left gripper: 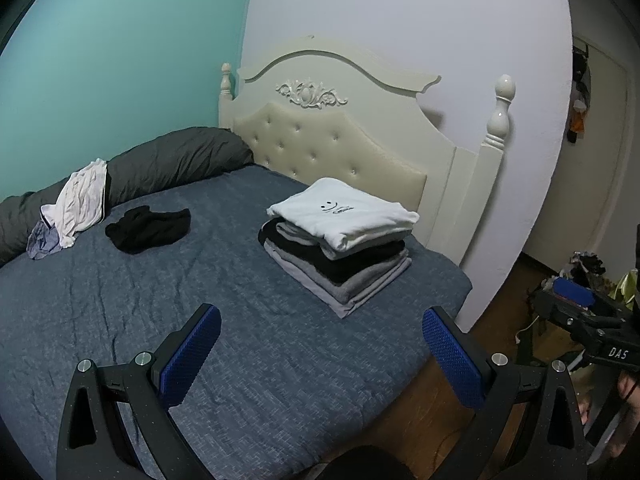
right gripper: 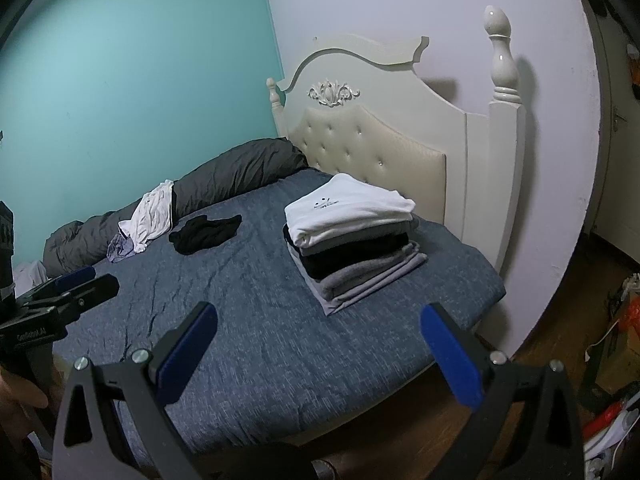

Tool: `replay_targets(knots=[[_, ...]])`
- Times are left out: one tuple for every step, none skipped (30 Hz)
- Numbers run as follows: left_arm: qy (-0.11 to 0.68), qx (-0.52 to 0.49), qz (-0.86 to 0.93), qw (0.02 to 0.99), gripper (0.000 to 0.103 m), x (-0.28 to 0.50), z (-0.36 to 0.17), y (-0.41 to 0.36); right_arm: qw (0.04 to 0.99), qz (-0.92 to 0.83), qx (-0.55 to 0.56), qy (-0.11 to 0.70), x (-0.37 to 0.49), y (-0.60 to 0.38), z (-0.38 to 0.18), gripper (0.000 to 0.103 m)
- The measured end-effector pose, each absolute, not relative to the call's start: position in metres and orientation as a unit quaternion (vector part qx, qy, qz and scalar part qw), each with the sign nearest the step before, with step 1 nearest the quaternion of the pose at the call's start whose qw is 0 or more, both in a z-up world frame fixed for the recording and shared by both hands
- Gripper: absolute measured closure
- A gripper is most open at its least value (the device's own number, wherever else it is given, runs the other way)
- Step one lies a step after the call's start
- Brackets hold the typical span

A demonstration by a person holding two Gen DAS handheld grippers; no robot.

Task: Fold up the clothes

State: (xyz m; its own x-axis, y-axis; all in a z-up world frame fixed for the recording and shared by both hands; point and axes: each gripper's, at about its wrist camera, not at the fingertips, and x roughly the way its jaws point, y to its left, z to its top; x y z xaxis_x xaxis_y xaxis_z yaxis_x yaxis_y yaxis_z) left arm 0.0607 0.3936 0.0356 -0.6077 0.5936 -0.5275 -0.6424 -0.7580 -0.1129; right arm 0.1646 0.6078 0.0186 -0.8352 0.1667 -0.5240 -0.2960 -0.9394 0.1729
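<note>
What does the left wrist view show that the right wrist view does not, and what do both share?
Only the left wrist view shows the right tool from the side, at its right edge, and things hanging on the door. Only the right wrist view shows the left tool from the side, at its left edge, and floor clutter at far right. Both share the bed, the stack of folded clothes, the black garment, the white garment on the grey duvet, and the headboard.

A home bedroom: a bed (left gripper: pixel 240 280) with tufted headboard (left gripper: pixel 332 148) and painted walls (left gripper: pixel 120 40).
</note>
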Motion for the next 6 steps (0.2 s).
replay_targets(knots=[[0.045, -0.277, 0.896, 0.345, 0.0, 0.061, 0.0357, 0.3937, 0.121, 0.95, -0.261, 0.125, 0.1646, 0.6076, 0.018, 0.001], [0.045, -0.274, 0.896, 0.345, 0.0, 0.0612, 0.0356, 0.3936, 0.121, 0.949, -0.261, 0.125, 0.1647, 0.6076, 0.0176, 0.001], [0.042, -0.273, 0.897, 0.344, 0.0, 0.0611, 0.0358, 0.3934, 0.122, 0.949, -0.262, 0.125, 0.1648, 0.6076, 0.0172, 0.001], [0.042, -0.273, 0.897, 0.345, 0.0, 0.061, 0.0357, 0.3936, 0.122, 0.949, -0.262, 0.125, 0.165, 0.6076, 0.0169, 0.001], [0.041, -0.271, 0.897, 0.345, 0.0, 0.0617, 0.0358, 0.3935, 0.122, 0.949, -0.262, 0.126, 0.1652, 0.6076, 0.0168, 0.001], [0.04, -0.27, 0.898, 0.346, 0.001, 0.0624, 0.0359, 0.3934, 0.122, 0.949, -0.262, 0.126, 0.1652, 0.6078, 0.0167, 0.001]])
